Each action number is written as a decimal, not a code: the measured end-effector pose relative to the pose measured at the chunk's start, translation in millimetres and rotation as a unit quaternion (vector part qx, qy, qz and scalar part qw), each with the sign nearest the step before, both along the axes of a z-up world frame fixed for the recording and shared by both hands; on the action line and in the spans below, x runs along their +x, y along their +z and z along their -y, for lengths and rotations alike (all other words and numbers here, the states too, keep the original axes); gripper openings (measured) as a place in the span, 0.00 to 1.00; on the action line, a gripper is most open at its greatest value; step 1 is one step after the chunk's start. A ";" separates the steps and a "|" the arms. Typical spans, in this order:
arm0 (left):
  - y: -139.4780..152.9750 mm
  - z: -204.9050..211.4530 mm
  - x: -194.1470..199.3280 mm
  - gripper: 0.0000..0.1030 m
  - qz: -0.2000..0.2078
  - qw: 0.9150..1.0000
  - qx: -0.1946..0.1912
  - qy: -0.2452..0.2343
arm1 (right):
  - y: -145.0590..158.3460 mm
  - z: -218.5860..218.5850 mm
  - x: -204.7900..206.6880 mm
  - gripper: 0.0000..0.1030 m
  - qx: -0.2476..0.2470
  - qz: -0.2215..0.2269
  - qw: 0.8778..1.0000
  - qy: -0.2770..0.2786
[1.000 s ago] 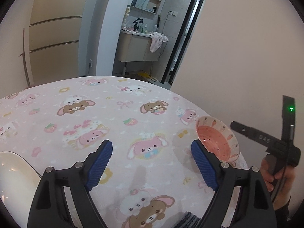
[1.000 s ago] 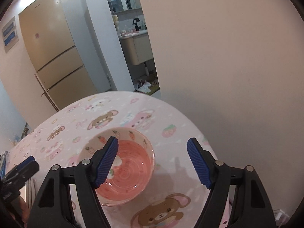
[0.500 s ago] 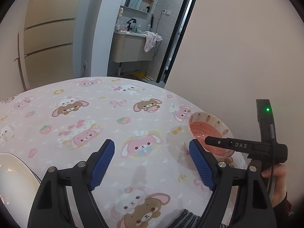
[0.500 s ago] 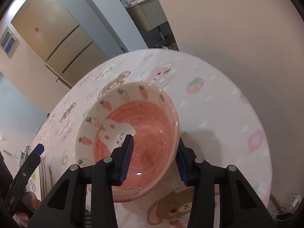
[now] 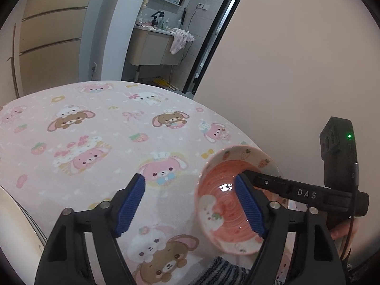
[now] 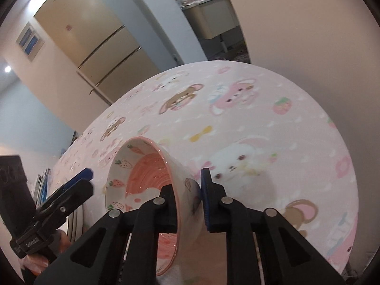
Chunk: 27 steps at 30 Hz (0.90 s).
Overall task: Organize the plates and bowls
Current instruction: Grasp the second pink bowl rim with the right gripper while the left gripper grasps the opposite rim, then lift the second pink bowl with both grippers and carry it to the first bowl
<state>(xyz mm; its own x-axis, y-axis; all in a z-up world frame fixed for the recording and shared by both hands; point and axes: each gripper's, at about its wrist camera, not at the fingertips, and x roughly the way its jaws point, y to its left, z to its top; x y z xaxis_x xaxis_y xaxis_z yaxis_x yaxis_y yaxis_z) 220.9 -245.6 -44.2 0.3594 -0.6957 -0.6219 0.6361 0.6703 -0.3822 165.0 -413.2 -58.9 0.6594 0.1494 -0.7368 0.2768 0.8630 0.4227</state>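
Right tongs [image 6: 188, 197]: jaws have just been closing and now pinch the wall of the pink bowl [image 6: 142, 178], one finger inside the bowl, the blue pad outside against its flank. The bowl sits low centre-left in the right wrist view, tipped up on edge, its mouth facing the left of the frame. Whether its base touches the tablecloth [image 6: 285, 130] cannot be told.

Left tongs [image 5: 190, 206]: spread, nothing between the pads, though the jaws have been narrowing a little. They hang over bare cloth at lower centre of the left wrist view.

Key relation: in the left view the bowl [image 5: 220, 204] lies just right of the left tongs, partly behind the right-hand pad, with the right tongs [image 5: 266, 182] reaching in from the frame's right edge. A pale plate [image 5: 14, 232] shows at the lower left edge, on the far side of the left tongs from the bowl.

Judgement: the right hand owns the bowl. If the bowl is meant to join the plate, the carry runs right to left across the left tongs' space, so that hand should give way. A one-wall pinch on a tilted bowl may let it swing.
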 end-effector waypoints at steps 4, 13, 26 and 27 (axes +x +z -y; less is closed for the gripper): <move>-9.6 3.3 4.4 0.52 -0.047 0.999 -0.012 -0.023 | 7.1 -12.2 -2.3 0.13 0.017 0.014 1.000 0.016; -11.2 4.7 1.7 0.13 -0.056 0.998 -0.019 -0.031 | 33.5 -13.2 -3.1 0.14 0.018 0.040 0.999 0.004; 52.5 -2.5 -29.6 0.12 0.060 0.998 -0.017 -0.005 | 87.5 -21.7 -17.5 0.14 -0.007 0.075 0.997 0.014; 61.6 -4.9 -32.3 0.12 0.071 0.997 -0.021 -0.002 | 97.5 -25.2 -20.5 0.13 -0.013 0.086 0.996 0.018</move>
<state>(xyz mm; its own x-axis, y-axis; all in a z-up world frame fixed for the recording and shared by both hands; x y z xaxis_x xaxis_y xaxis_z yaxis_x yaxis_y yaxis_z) 188.5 -240.7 17.4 0.4388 -0.7213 -0.5358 0.6878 0.6534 -0.3163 144.5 -388.0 38.6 0.7712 0.1578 -0.6167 0.1708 0.8820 0.4393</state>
